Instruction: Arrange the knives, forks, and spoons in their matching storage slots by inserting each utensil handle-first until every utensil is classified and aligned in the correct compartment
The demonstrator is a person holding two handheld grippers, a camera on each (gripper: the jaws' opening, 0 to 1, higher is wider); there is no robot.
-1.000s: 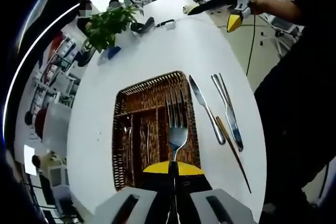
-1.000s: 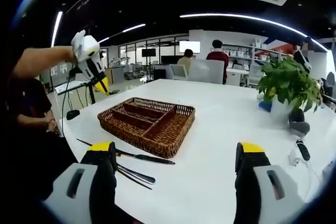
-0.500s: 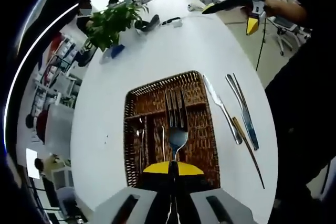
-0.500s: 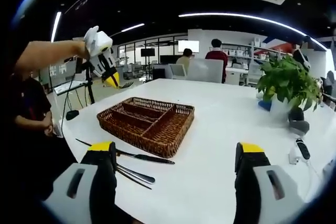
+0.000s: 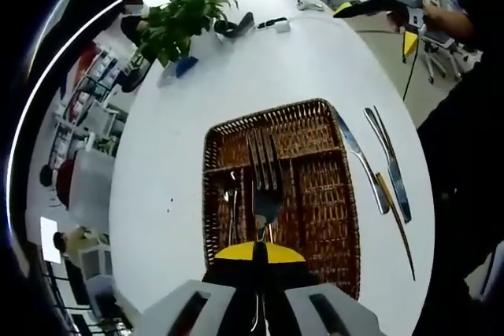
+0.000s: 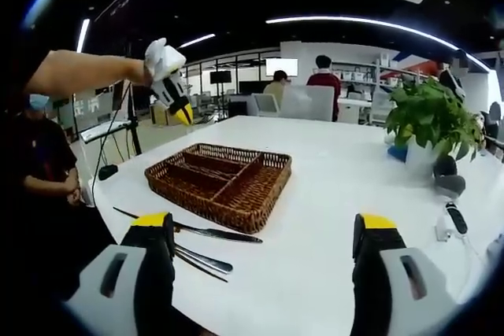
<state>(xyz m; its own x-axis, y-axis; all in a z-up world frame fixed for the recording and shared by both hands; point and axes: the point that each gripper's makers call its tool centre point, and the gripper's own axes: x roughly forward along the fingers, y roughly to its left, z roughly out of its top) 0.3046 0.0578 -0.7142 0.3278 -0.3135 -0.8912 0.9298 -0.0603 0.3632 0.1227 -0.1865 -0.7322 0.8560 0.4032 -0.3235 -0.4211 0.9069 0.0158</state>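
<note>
Right gripper (image 6: 264, 245): jaws wide apart, yellow-tipped, nothing btwn them, over the near part of a white table (image 6: 331, 194). Wicker cutlery tray (image 6: 220, 182) sits on the table ahead-left, divided into compartments (contents can't be made out from this angle). Just beside the tray's near edge, on the table: a knife (image 6: 206, 231) and 1–2 more thin utensils (image 6: 201, 261) nearer the own left jaw, type unclear. Left gripper (image 6: 172, 88) held up in the air above and behind the tray's left end, yellow tip pointing down. Potted plant (image 6: 429, 127) at far right of table. People seated in bkgd.
</note>
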